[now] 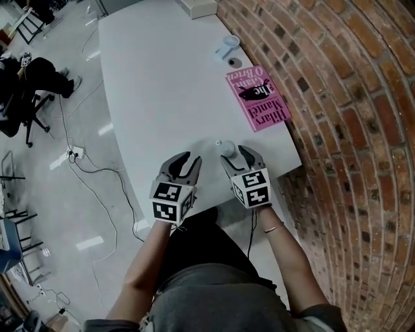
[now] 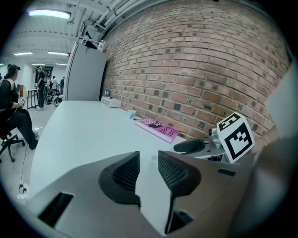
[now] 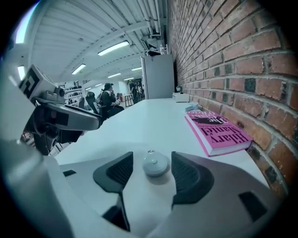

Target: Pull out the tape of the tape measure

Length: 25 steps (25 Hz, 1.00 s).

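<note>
A small round white tape measure [image 1: 227, 148] lies on the white table [image 1: 155, 91] near its front edge. My right gripper [image 1: 232, 153] stands open around it. In the right gripper view the case [image 3: 155, 165] sits between the two pads with a gap on each side, and a small tab [image 3: 150, 152] shows at its far side. My left gripper [image 1: 192, 159] hovers just left of it, open, with nothing between its pads [image 2: 122, 174]. The right gripper's finger [image 2: 191, 145] shows at the right of the left gripper view.
A pink book [image 1: 258, 97] lies by the brick wall [image 1: 350, 97] on the right. A small pale blue item [image 1: 227, 45] and a white box [image 1: 198, 6] sit farther back. A person sits on a chair [image 1: 32, 78] at the left, and cables lie on the floor.
</note>
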### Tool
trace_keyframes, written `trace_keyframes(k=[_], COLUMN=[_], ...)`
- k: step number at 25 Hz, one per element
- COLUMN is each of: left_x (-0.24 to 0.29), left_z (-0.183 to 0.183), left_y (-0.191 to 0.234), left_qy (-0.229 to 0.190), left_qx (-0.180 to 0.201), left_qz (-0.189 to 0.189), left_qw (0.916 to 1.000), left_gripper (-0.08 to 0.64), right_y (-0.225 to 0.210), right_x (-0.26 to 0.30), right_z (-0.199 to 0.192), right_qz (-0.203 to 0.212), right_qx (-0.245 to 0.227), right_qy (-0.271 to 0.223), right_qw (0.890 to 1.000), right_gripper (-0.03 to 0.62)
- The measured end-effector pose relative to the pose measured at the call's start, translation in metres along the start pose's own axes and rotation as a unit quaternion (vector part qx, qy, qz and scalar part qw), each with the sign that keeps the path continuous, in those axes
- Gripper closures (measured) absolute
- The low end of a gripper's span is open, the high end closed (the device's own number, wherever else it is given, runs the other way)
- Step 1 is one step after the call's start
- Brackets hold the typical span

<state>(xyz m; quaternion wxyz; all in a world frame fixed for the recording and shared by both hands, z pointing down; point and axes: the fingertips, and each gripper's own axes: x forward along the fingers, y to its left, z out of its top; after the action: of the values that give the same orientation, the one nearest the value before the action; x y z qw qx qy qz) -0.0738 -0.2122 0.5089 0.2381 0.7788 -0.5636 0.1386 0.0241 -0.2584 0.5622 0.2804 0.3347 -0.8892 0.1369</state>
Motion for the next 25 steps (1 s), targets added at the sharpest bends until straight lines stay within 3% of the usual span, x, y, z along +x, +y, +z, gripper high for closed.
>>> trace_keyframes(k=[17, 25], left_x=[0.014, 0.016], left_z=[-0.009, -0.013], left_y=[0.028, 0.031], left_qy=[0.008, 0.013], left_qx=[-0.033, -0.036], left_qz=[-0.007, -0.010], left_qw=[0.9994, 0.9992], left_gripper=[0.428, 0.428], right_y=[-0.002, -0.005], right_x=[0.036, 0.038], right_z=[-0.018, -0.020], right_qz=[-0.004, 0.005], right_qx=[-0.021, -0.024], right_qy=[0.077, 0.089], right_qw=[0.997, 0.996], right_gripper=[0.331, 0.330])
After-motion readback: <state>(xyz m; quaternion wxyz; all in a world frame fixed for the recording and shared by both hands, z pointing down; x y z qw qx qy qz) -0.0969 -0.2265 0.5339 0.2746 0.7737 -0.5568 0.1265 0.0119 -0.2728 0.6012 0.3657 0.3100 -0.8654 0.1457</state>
